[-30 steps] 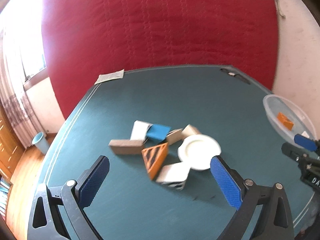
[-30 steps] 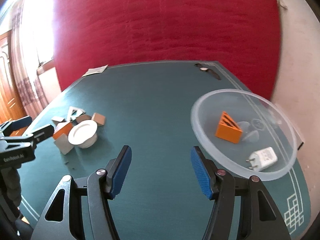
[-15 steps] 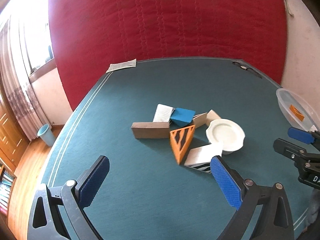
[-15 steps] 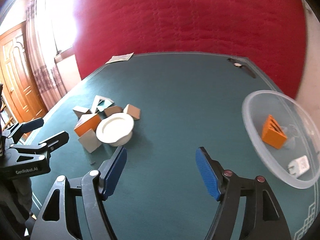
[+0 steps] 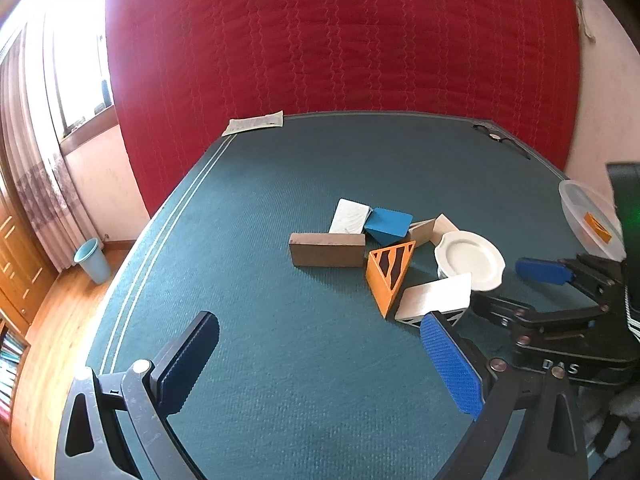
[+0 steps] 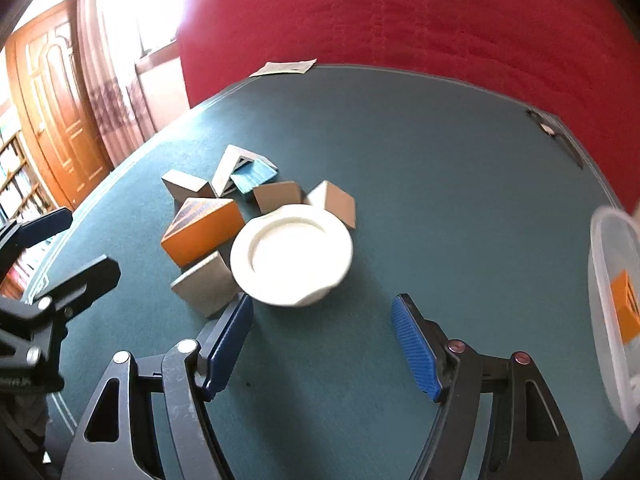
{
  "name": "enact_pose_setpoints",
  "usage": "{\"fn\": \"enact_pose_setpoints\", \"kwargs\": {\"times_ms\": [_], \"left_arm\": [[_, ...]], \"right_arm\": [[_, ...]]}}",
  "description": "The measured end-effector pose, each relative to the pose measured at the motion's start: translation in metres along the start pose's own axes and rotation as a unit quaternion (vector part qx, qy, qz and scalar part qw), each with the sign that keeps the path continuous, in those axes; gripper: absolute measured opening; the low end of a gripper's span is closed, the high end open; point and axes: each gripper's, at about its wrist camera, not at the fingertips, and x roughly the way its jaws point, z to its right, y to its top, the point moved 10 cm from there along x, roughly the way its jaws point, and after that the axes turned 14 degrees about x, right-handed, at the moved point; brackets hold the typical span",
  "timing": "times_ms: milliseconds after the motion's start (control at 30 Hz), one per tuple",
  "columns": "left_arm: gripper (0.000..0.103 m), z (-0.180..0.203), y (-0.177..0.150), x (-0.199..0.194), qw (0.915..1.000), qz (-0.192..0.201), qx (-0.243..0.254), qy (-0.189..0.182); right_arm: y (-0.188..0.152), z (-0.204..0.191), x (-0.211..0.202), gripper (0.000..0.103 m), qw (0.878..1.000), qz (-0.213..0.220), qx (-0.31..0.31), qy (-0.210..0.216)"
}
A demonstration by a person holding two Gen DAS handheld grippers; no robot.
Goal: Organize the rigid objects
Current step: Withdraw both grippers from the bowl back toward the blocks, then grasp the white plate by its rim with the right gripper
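The rigid objects lie in one cluster near the middle of the green tabletop (image 5: 304,360). The white plate (image 6: 292,258) sits at the cluster's right edge in the left wrist view and directly ahead of the right gripper (image 6: 322,342) in the right wrist view. The orange wedge (image 5: 388,274), with black stripes on its triangular face, lies just left of the plate. A white block (image 5: 434,296) lies in front of the wedge and touches the plate rim. A brown rectangular block (image 5: 327,250) lies left of the wedge, touching it. Behind these lie a white striped wedge (image 5: 349,217), a blue block (image 5: 388,222) and two smaller tan blocks (image 5: 430,230), all packed close together.

A clear plastic bowl (image 6: 608,320) stands well apart at the right edge of the tabletop; it holds a second orange wedge (image 6: 626,306).

Right gripper: fingers spread wide, holding nothing, low over the tabletop just in front of the plate. The left finger pad (image 6: 228,344) is close to the white block and the plate rim; contact cannot be confirmed.

Left gripper (image 5: 320,364): fingers spread wide, holding nothing, above bare tabletop in front of the cluster.

A sheet of paper (image 5: 254,122) lies at the far left corner of the tabletop. A red quilted cloth (image 5: 340,40) covers the wall behind. A light blue bin (image 5: 92,260) stands on the wooden floor to the left.
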Motion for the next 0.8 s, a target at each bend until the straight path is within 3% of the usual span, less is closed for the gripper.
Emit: {"fn": "enact_pose_setpoints", "kwargs": {"times_ms": [433, 800], "left_arm": [[0.103, -0.008, -0.003, 0.000, 0.9999, -0.002, -0.007, -0.008], [0.103, 0.000, -0.010, 0.008, 0.9998, -0.017, -0.001, -0.015]], "right_arm": [[0.025, -0.025, 0.033, 0.074, 0.999, -0.022, -0.023, 0.004], [0.018, -0.023, 0.026, 0.067, 1.000, -0.012, -0.020, 0.019]]}}
